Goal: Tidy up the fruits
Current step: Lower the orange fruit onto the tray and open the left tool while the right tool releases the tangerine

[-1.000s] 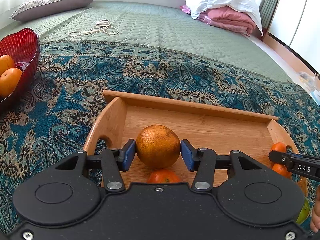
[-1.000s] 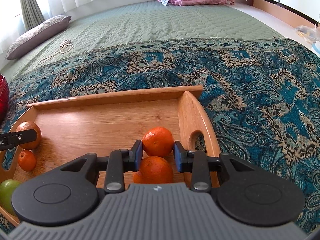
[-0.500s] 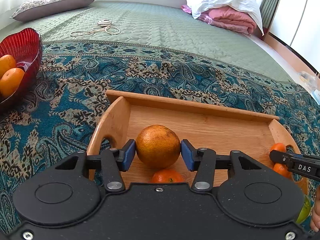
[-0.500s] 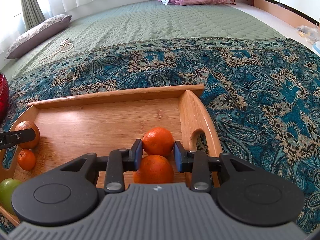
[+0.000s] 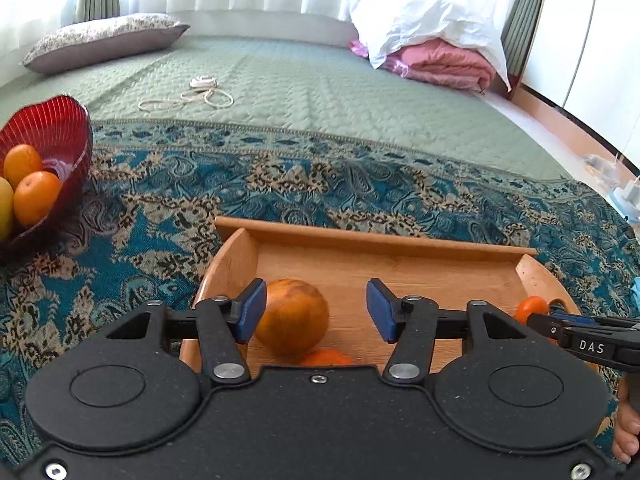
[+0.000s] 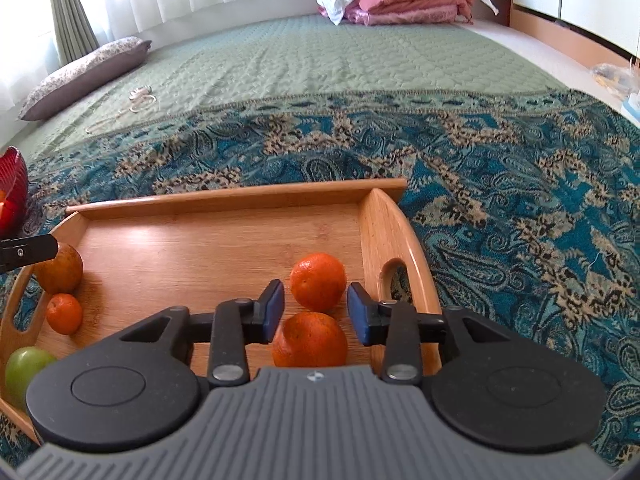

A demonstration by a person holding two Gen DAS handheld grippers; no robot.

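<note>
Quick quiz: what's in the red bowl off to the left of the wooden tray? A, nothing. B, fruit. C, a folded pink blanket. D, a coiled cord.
B: the red bowl holds orange fruit, left of the wooden tray.

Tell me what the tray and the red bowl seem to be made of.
Tray: looks like bamboo or light wood with a smooth sealed finish; fine straight grain and a soft sheen on its floor. Bowl: likely glass, possibly clear plastic; translucent red, ribbed, light passing through its wall.
</note>
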